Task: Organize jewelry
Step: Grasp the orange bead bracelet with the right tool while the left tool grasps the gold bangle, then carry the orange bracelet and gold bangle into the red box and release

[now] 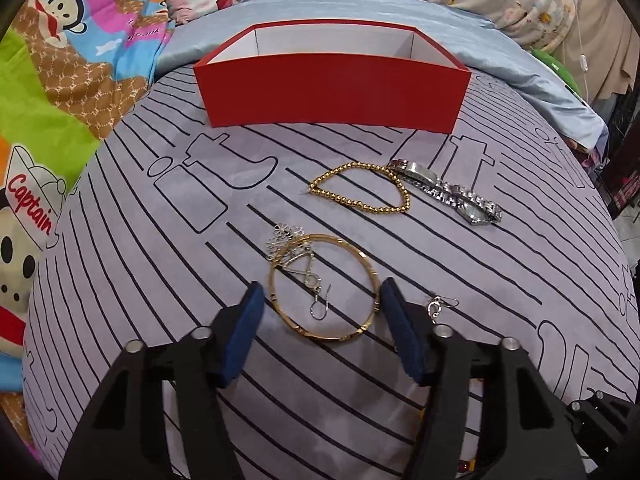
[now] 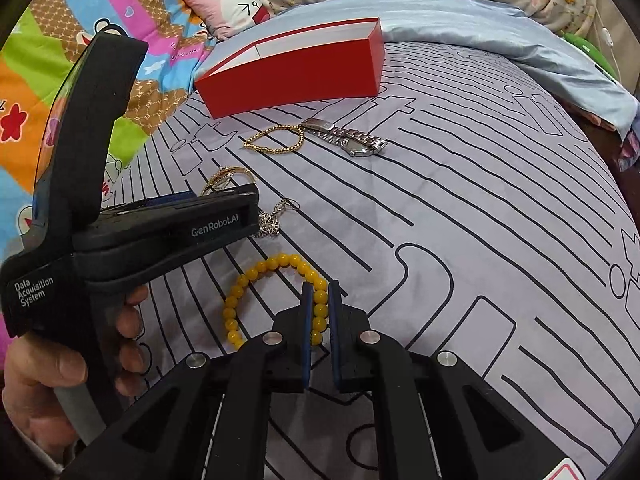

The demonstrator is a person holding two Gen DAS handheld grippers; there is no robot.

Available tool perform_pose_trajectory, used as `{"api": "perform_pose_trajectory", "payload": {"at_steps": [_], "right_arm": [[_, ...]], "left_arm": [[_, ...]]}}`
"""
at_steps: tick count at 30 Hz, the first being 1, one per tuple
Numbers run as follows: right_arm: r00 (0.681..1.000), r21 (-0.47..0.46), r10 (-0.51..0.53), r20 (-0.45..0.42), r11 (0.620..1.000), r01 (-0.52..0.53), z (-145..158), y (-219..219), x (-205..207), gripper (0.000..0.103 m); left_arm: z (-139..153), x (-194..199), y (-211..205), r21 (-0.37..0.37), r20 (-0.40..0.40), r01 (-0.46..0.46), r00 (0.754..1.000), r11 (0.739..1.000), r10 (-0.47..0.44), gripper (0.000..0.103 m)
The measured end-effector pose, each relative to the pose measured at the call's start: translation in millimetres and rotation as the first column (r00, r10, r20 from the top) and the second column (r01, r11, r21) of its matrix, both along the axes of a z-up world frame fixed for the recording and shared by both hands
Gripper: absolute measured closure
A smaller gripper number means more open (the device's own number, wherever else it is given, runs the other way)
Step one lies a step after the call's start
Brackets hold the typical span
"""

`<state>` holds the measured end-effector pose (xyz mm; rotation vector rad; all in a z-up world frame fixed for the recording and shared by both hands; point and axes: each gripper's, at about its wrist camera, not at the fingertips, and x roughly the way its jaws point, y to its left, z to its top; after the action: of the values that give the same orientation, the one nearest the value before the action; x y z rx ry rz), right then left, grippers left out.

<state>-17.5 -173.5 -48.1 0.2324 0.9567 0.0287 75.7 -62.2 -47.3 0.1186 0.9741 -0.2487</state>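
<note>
Box (image 1: 336, 92) red, white interior bare where visible; left tongs (image 1: 323, 292) spread, right tongs (image 2: 320, 294) pinching yellow bracelet (image 2: 240, 292).

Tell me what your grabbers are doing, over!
Left gripper open around gold bangle. Right gripper shut on yellow bead bracelet. Silver earring inside bangle. Red box open.

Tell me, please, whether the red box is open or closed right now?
Open. The red box has no lid on it, and its white inner walls show from above in the left wrist view. Its floor is hidden, so its contents cannot be told.
</note>
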Motion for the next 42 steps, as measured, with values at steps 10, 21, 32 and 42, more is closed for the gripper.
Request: {"api": "perform_pose_trajectory", "payload": {"at_steps": [10, 21, 32, 42], "right_arm": [[1.0, 0.005, -0.005, 0.016, 1.0, 0.005, 8.2, -0.4, 0.3, 0.096], [0.993, -0.014, 0.001, 0.117, 1.0, 0.0, 55.7, 0.8, 3.2, 0.096], [0.978, -0.057, 0.022, 0.207, 0.998, -0.01, 107.2, -0.7, 55.0, 0.096], [0.966, -0.069, 0.021, 0.259, 0.998, -0.004, 141.3, -9.5, 157.1, 0.096]], "left_arm": [[21.9, -8.8, 8.3, -0.052, 0.017, 0.027, 1.0, 0.998, -0.026, 0.049], [78.0, -13.7, 51.3, -0.1, 0.106, 0.001, 0.994, 0.995, 0.01, 0.049], [94.6, 19.9, 71.3, -0.073, 0.142, -0.029, 0.989, 0.997, 0.039, 0.049], [119.0, 96.5, 53.2, -0.072, 0.193, -0.012, 0.981, 0.997, 0.026, 0.049]]}}
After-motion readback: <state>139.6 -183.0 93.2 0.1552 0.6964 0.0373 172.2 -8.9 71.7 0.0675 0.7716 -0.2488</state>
